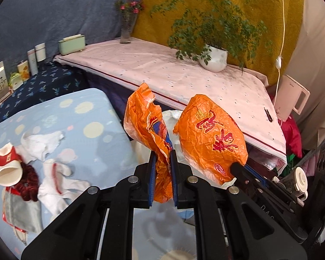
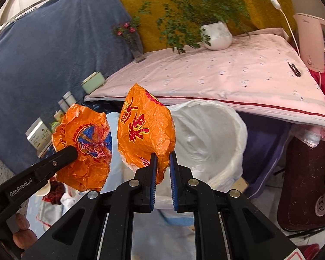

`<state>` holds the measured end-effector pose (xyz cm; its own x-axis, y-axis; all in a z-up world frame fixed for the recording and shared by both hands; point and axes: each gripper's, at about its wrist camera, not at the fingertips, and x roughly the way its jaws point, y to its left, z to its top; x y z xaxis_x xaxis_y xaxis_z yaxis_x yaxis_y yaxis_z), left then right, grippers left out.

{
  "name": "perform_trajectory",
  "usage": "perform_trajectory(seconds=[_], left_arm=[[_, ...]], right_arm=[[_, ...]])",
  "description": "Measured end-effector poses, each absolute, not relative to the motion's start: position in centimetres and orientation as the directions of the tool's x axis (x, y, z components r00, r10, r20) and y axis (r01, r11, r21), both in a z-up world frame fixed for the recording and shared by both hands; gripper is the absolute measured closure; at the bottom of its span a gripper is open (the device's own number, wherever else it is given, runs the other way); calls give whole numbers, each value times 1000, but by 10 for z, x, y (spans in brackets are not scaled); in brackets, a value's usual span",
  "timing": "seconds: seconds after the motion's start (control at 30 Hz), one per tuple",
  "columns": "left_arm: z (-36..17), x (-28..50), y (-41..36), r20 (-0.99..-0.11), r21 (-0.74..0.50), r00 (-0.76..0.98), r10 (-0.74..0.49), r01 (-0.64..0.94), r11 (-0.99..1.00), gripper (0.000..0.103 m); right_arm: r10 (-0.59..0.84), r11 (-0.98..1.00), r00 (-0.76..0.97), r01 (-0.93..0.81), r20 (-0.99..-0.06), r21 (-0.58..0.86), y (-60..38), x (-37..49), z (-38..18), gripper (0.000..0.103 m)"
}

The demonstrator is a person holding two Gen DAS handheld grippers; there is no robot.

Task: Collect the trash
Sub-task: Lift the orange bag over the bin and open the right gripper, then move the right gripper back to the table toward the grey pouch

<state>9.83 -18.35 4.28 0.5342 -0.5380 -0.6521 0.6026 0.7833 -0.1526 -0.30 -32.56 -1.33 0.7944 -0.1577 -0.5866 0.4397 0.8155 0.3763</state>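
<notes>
Orange wrapper in left hand-held gripper, lower end hidden

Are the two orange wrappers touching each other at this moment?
Apart. The right wrist view shows pale background between the left gripper's wrapper and the right gripper's wrapper.

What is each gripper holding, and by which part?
Each holds an orange wrapper by its crumpled lower edge: left gripper the left wrapper, right gripper the right wrapper.
</notes>
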Motion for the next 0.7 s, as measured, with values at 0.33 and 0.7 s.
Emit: perform_trajectory(seconds=[0.33, 0.7], left_arm=[[23, 106, -229, -686, -144, 469, -556, 661, 736, 88], [4, 129, -223, -717, -180, 477, -508, 578, 796, 54]], right_arm=[[-203, 780, 764, 504, -613, 371, -355, -6, -30, 91], [-206, 787, 738, 515, -642, 340, -362, 13, -44, 86]])
